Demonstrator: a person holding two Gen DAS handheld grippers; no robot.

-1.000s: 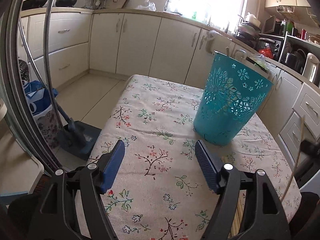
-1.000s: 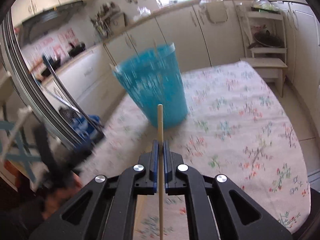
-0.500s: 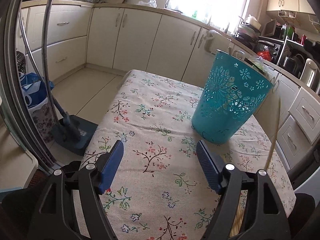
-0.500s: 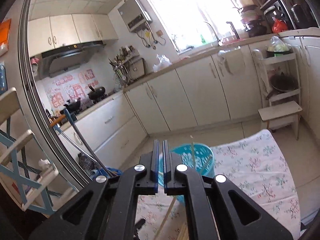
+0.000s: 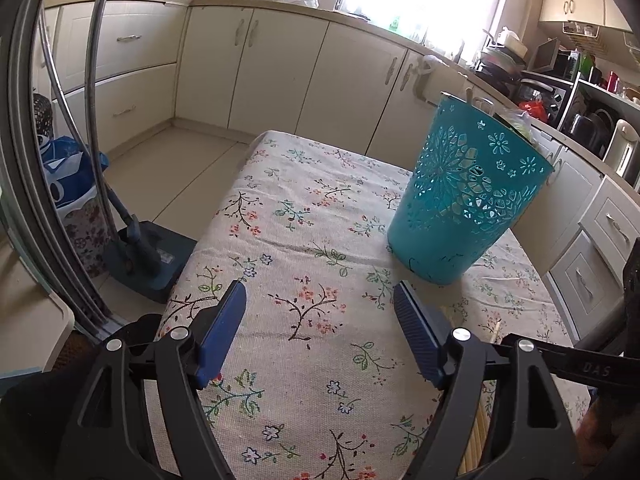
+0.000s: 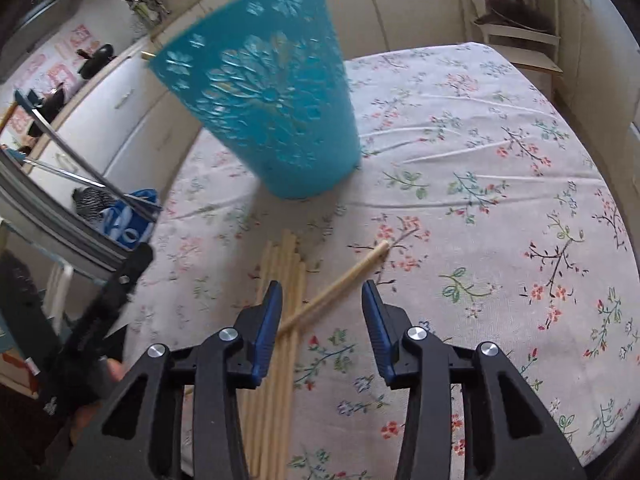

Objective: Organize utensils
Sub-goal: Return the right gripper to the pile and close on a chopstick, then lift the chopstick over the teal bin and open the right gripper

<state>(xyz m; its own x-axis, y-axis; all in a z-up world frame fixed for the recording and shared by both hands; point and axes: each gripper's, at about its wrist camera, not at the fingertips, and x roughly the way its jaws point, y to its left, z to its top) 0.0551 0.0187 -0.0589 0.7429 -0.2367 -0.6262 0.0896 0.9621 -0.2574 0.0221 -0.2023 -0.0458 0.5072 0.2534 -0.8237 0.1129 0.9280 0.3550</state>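
Right wrist view: the right gripper [image 6: 322, 308], clamped on one chopstick a second earlier, was opening, nothing between its jaws. That stick had been delivered to the teal basket [image 6: 276, 108]; the chopstick bundle [image 6: 280, 280] remained just before the basket. The left gripper [image 5: 320, 312] was held wide, empty. Basket contents were blurred.

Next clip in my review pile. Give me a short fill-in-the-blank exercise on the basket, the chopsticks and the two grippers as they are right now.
1. The teal basket stands on the ____ tablecloth.
2. Most chopsticks lie in a bundle; one chopstick lies ____ across it.
3. The right gripper holds ____ as its jaws open above the chopsticks.
4. The left gripper is ____.

Missing words: floral; slanted; nothing; open
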